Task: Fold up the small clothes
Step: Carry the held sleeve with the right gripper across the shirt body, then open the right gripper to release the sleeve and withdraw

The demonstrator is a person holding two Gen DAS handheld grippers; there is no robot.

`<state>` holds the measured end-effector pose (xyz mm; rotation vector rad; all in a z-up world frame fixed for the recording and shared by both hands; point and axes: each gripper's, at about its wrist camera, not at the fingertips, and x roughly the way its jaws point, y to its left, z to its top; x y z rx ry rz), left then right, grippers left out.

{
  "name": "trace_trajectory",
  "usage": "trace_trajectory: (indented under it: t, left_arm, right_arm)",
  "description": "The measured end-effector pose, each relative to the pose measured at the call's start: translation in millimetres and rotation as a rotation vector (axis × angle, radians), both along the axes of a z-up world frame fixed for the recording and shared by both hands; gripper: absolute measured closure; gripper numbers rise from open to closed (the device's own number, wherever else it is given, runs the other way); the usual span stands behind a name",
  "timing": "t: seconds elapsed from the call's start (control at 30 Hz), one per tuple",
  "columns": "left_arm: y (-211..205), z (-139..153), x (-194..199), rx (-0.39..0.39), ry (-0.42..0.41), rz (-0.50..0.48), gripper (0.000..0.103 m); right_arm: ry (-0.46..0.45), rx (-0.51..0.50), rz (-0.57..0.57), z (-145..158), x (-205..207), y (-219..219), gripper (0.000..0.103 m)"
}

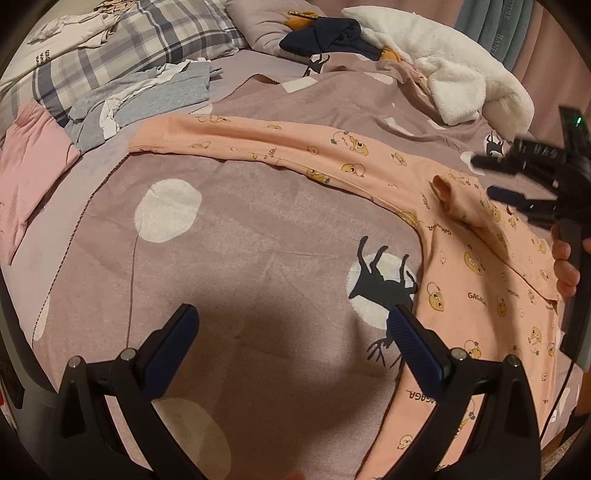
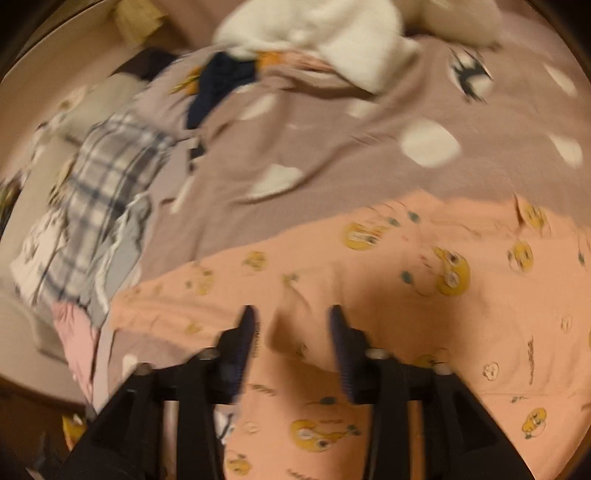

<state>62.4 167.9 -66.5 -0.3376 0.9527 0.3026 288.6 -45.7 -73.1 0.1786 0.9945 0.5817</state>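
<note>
Left gripper (image 1: 293,325) hovers over the mauve duvet cover (image 1: 229,236), jaws spread wide, nothing between them; its right finger sits over the edge of the deer-on-moon print (image 1: 384,284), just beside the garment. Peach children's pajama pants (image 1: 461,266) with yellow cartoon chicks and "GAGAGA" lettering lie flat on the bed, toward its right side in the left wrist view: one leg (image 1: 258,146) stretches out left across the cover, the other runs down toward the near edge under the left gripper's right finger, and a small fabric fold (image 1: 443,192) stands up near the crotch. Right gripper (image 1: 517,181) is in from the right, above the pants' upper part, the person's hand (image 1: 565,266) around its handle. Right wrist view is motion-blurred: right gripper (image 2: 291,325) jaws partly apart, straddling a raised ridge of the peach fabric (image 2: 288,321); cannot tell if the pads touch it, no pinch visible. Along the bed's left edge: pink garment (image 1: 33,173), grey garment (image 1: 140,103), plaid pillow (image 1: 147,37) with a white printed shirt (image 1: 62,33) on it. At the far edge: navy garment (image 1: 328,35) and white fleece garment (image 1: 443,70), well apart from the pants. Teal towel (image 1: 491,26) hangs beyond the far right corner.
</note>
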Motion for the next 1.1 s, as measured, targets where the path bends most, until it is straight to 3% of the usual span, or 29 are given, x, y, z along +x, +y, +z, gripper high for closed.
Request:
trace_trajectory:
  t: [0.17,0.4,0.47,0.63,0.77,0.9,1.1]
  left_arm:
    - [-1.7,-3.0,1.4,0.005,0.018,-0.011,0.000]
    - [5.4,-3.7,-0.9,0.011,0.024,0.016,0.000]
    - [6.1,-2.9,-1.8,0.012,0.020,0.021,0.000]
    - [2.2,-5.0,0.4,0.024,0.026,0.019,0.000]
    - [-3.1,-6.8,3.0,0.014,0.030,0.004,0.000]
    - [-8.1,-2.7,2.4,0.043,0.015,-0.012,0.000]
    - [-8.7,3.0,3.4,0.042,-0.005,-0.019,0.000]
  right_arm:
    - [-0.042,-0.033,-0.021,7.8,0.8,4.4,0.036]
    - [0.160,-0.015,-0.026,-53.0,7.8,14.1,0.033]
    - [0.142,-0.029,-0.016,-58.7,3.2,20.0,0.032]
    - [0.096,-0.089,0.028,-46.2,-8.1,27.7,0.032]
    - [0.094,0.008,0.029,-28.7,-12.3,16.3,0.032]
    - [0.041,0.012,0.022,-3.2,-28.4,6.1,0.032]
    - [-0.068,-0.163,-0.080,21.0,-69.6,-20.0,0.029]
